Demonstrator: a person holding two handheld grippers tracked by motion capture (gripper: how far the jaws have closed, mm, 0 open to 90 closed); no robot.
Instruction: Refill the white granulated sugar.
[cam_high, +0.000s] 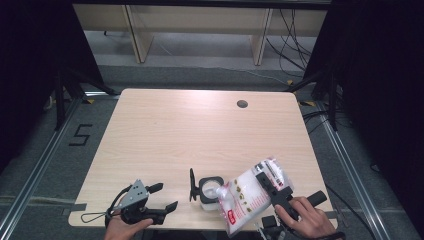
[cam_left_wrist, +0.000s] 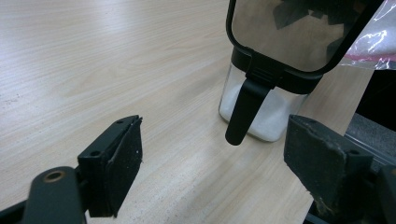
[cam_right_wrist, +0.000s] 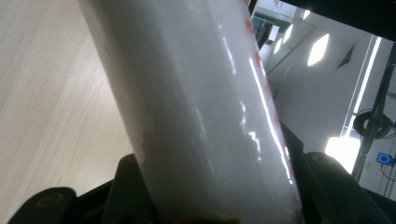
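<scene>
Tabletop; bag (cam_right_wrist: 201, 116) between right jaws.

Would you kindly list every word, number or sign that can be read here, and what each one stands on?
"5": black tape on the floor, left of the table.
Red print on the bag, held by the right gripper: too small and blurred to read.

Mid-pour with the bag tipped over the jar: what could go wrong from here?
1. The bag in the right tongs hangs wider than the jar mouth, so powder may spill onto the table.
2. The jar stands near the table's front edge and the left tongs are open beside it, not steadying it; a nudge could tip or shift it.
3. The raised lid stands close to the bag and may catch it.
</scene>
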